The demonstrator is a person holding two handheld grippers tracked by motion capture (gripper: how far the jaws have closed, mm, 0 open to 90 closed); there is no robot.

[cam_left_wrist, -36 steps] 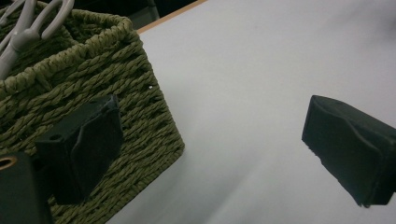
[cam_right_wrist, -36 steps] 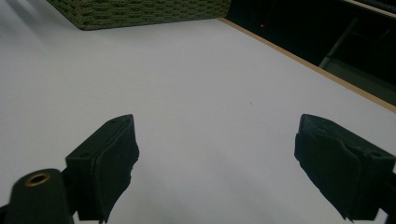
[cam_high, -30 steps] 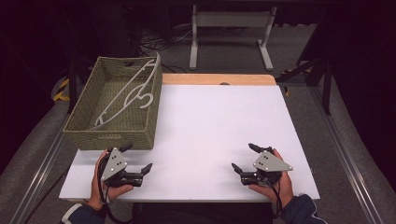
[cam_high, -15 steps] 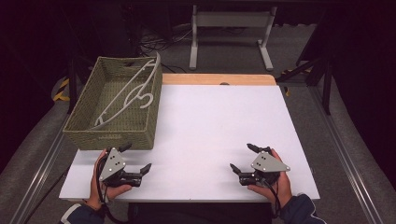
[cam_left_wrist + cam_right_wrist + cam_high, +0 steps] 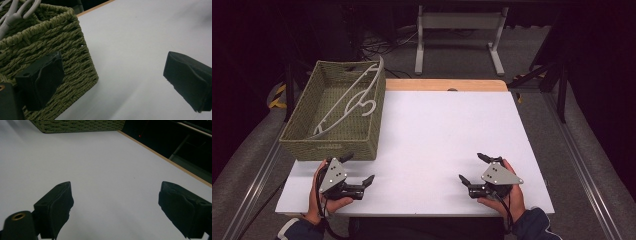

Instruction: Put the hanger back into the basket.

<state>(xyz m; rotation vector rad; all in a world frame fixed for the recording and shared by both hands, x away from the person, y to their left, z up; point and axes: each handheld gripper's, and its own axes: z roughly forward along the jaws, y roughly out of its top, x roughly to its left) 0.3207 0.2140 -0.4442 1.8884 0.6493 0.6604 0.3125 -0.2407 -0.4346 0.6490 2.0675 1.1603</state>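
A woven green basket (image 5: 332, 145) stands at the left of the white tabletop (image 5: 447, 125). A white clothes hanger (image 5: 354, 100) lies slanted inside it, its end leaning over the far rim. My left gripper (image 5: 359, 168) is open near the front edge, just right of the basket's front corner and holding nothing. In the left gripper view the basket's corner (image 5: 75, 50) sits behind the left jaw and the hanger (image 5: 13, 13) peeks over the rim. My right gripper (image 5: 471, 167) rests open at the front right, and the bare tabletop (image 5: 112, 170) lies between its jaws.
A strip of wooden table edge (image 5: 447, 85) runs along the back of the white top. A grey metal stand (image 5: 457, 30) sits on the dark floor behind. The basket's side (image 5: 80, 126) crosses the top of the right gripper view.
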